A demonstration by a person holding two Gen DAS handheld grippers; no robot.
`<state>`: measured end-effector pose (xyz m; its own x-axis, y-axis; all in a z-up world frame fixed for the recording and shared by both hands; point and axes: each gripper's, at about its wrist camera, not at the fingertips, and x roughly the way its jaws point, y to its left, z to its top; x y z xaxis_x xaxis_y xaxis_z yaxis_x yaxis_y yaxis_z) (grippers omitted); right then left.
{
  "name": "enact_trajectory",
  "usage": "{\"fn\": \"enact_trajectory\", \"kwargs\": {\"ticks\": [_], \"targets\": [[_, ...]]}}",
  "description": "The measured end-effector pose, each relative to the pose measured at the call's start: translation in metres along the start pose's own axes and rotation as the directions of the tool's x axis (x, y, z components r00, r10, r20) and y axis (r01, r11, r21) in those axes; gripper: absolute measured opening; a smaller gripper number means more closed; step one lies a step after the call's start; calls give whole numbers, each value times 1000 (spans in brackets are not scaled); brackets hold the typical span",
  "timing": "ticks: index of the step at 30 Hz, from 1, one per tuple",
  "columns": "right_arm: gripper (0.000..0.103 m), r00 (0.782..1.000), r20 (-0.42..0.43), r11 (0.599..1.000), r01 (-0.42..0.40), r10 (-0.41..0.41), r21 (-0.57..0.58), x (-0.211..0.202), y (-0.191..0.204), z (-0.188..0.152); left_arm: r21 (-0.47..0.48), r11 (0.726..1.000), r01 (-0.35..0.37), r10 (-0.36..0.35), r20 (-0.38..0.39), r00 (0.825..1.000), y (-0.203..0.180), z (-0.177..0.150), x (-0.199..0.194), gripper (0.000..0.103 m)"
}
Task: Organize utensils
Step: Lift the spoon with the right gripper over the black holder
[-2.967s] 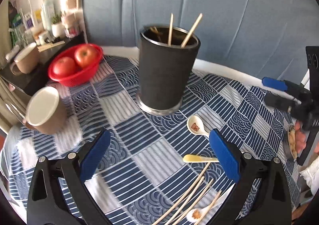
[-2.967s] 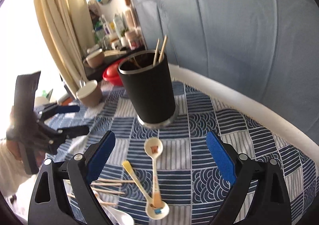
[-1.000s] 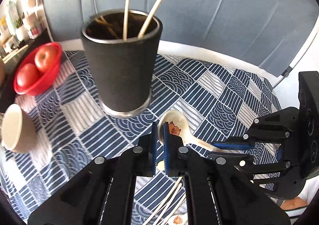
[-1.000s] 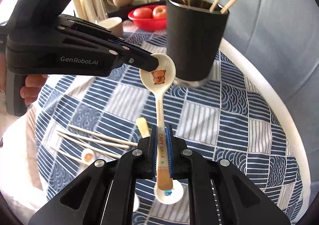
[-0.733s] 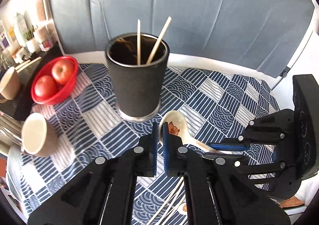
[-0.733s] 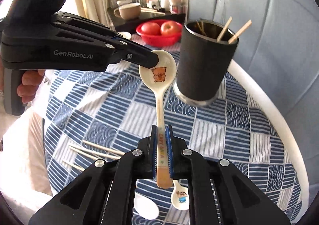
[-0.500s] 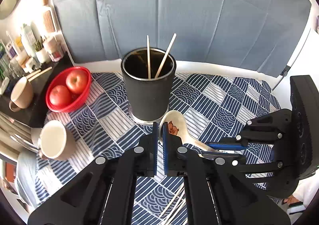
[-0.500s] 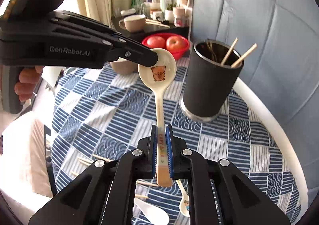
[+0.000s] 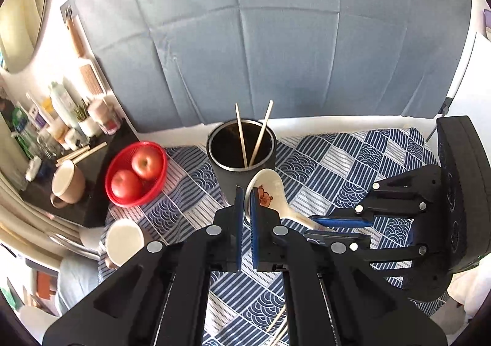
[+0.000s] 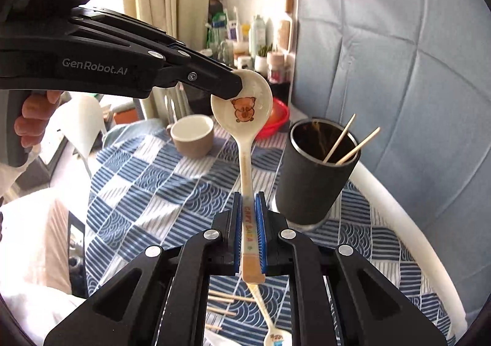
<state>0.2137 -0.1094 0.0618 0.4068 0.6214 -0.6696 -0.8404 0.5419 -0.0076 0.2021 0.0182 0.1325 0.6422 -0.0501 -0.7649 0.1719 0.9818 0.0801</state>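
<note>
The spoon (image 10: 245, 143), pinched by the left tool (image 9: 245, 211) and the right tool (image 10: 248, 223), had been lifted off the bench (image 10: 147, 180), ready for the holder (image 10: 313, 174).

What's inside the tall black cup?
Two wooden chopsticks stick up out of the black cup, leaning on its rim. Its inside is dark, so the bottom stays hidden.

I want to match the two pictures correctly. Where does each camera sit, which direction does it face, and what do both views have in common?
Left wrist view: sits on the left gripper, faces down toward the black cup before the blue backdrop; the right gripper shows at right.
Right wrist view: sits on the right gripper, faces the curtained side of the room; the left gripper and a hand show.
Shared: the bear spoon, cup, red basket.
</note>
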Motion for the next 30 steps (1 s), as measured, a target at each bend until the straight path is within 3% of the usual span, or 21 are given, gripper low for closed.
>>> {"fn": "enact_trajectory", "kwargs": {"ticks": [14,23,30], "targets": [[9,996,89,1000,-3,1,22,-2,-25,52,57,997,-61,60,14,998,17,58,-20,4],[9,984,167,995,52,-66,85,10,-44,99,134,990,-38,30,68,997,49,105,-25,5],[9,975,189,985,85,-113,151,32,-60,111,207,978,-14,3,55,998,64,130,-6,5]]}}
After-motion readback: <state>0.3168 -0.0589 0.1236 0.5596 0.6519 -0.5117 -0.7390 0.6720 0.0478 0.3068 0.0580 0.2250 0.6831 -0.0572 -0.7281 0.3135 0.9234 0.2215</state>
